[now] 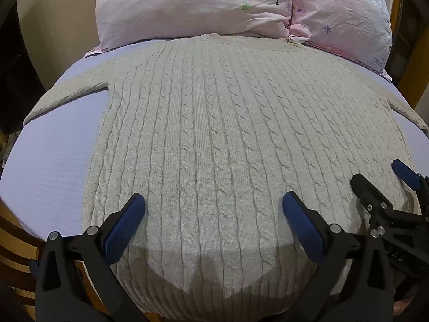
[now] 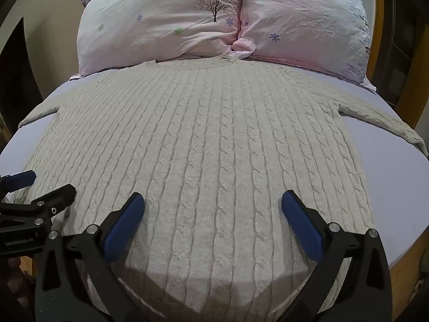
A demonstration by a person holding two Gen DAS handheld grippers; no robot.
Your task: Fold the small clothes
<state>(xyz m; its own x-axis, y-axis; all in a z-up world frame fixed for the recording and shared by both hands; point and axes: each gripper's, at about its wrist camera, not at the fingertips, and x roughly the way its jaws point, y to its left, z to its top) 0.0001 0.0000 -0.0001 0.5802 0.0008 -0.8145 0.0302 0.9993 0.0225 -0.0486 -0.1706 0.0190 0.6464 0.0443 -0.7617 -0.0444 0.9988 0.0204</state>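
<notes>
The sweater (image 1: 214, 139) lies flat on the bed (image 1: 51, 155). The left gripper (image 1: 213, 209) and right gripper (image 2: 213, 208) hang over its hem, jaws wide apart.

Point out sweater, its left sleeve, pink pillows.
sweater (image 1: 214, 134), left wrist view, middle of the cable-knit body.
left sleeve (image 1: 67, 94), left wrist view, mid-sleeve, lying flat on the sheet.
pink pillows (image 2: 166, 24), right wrist view, face of the left-hand pillow.
</notes>
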